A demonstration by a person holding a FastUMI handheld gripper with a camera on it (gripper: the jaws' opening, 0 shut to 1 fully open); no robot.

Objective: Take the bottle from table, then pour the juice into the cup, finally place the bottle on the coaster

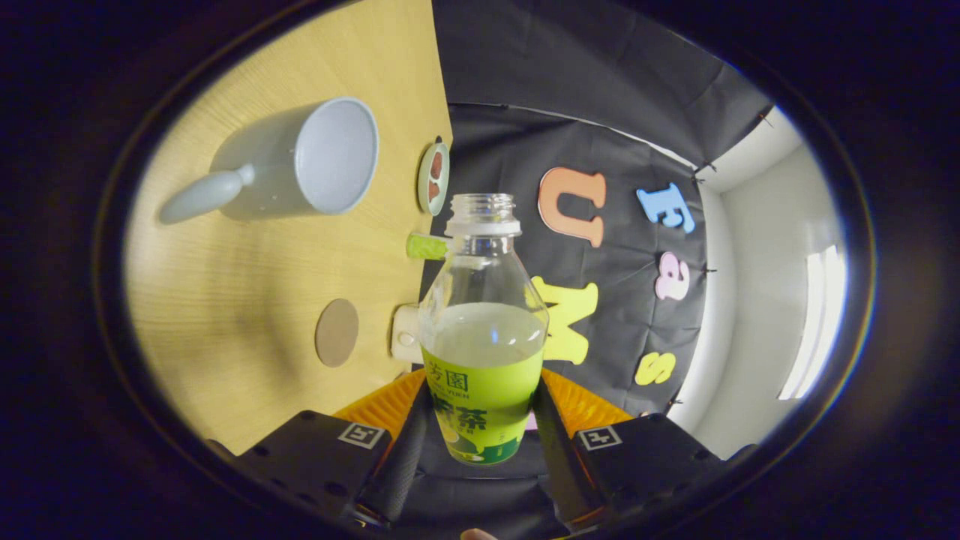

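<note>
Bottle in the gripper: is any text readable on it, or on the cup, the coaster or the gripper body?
Label on the bottle, which both fingers of the gripper press on: printed characters, too small and warped to quote.
Square markers behind the fingers: coded patterns, no words.
Cup: none.
Coaster: none.

Dim booth, strong fisheye bending at the edges; a bright window, perhaps overexposed, lights the side, and soft shadow falls across the wooden table.
</note>
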